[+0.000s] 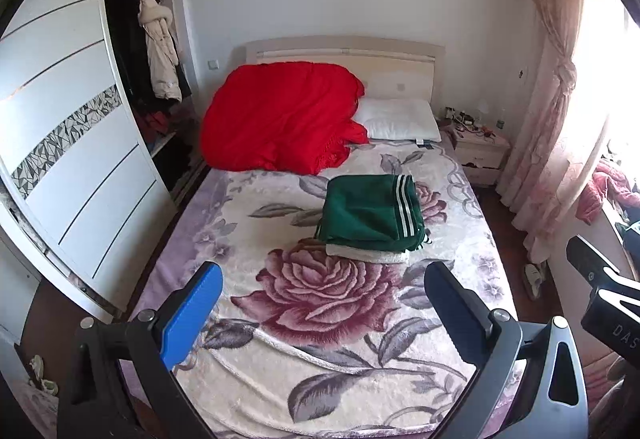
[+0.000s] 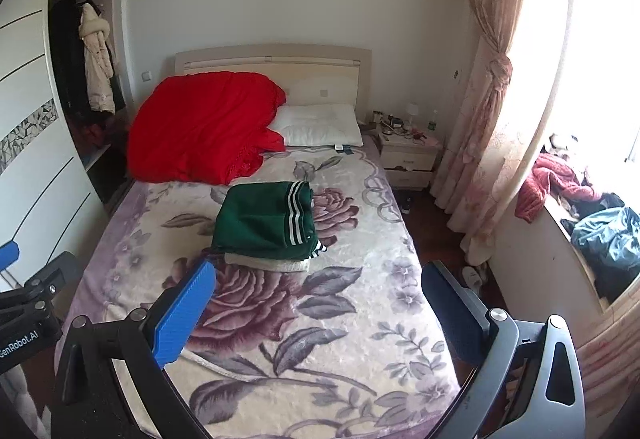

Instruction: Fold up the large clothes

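A folded green garment with white stripes [image 1: 372,211] lies on top of a folded white garment [image 1: 366,255] in the middle of the bed [image 1: 280,379]. The stack also shows in the right wrist view [image 2: 266,221]. My left gripper [image 1: 324,287] is open and empty, held above the foot of the bed, short of the stack. My right gripper [image 2: 318,285] is open and empty, also above the foot of the bed, near the stack's front edge.
A red blanket [image 1: 280,115] and a white pillow [image 1: 398,119] lie at the head of the bed. An open wardrobe [image 1: 144,51] stands on the left. A nightstand [image 2: 408,155], curtain [image 2: 492,87] and a heap of clothes [image 2: 580,207] are on the right.
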`<state>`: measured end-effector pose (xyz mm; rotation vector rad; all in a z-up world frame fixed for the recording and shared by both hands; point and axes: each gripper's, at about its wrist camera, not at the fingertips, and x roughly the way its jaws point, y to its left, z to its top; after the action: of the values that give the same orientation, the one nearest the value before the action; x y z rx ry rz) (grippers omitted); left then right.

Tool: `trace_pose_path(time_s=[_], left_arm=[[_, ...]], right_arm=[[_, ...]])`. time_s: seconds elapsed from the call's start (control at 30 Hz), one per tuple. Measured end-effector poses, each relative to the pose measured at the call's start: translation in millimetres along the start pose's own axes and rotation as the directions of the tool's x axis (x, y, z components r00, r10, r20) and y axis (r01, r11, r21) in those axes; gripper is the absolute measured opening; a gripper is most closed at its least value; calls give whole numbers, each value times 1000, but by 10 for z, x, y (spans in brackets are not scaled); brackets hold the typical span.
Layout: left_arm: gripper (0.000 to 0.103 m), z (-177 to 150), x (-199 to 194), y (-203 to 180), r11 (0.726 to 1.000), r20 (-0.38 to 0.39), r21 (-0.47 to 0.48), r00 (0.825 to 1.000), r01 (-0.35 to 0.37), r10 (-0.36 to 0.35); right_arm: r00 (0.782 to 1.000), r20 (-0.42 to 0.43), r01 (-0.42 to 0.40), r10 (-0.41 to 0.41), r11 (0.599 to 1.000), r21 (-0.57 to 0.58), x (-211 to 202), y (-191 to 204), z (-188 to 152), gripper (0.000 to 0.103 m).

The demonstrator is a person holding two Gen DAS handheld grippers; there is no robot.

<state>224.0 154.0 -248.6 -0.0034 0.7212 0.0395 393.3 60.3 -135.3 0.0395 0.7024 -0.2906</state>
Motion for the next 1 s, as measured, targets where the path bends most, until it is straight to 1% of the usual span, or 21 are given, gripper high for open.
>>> trace_pose_path(time_s=[0.13,0.27,0.47,0.7,1.0], left_arm=[[103,39,-83,6,1000,-2,-5,1000,9,-9],[103,60,-140,-7,1000,12,5,1000,-6,6],[103,69,-184,13,1000,26,-8,1000,-13,13],[103,65,-213,-6,1000,31,-13,1000,-7,7],[103,73,-250,-9,1000,36,-10,999,-1,1]], right_arm=[[1000,19,-6,6,1000,-19,-117,15,95,103],[999,28,-30,31,999,-33,-195,34,179,103],[998,58,-21,24,999,-49,-309,63,240,103],[997,60,-36,39,998,-49,-305,44,297,103],[997,62,-40,43,998,-48,-316,62,292,103]])
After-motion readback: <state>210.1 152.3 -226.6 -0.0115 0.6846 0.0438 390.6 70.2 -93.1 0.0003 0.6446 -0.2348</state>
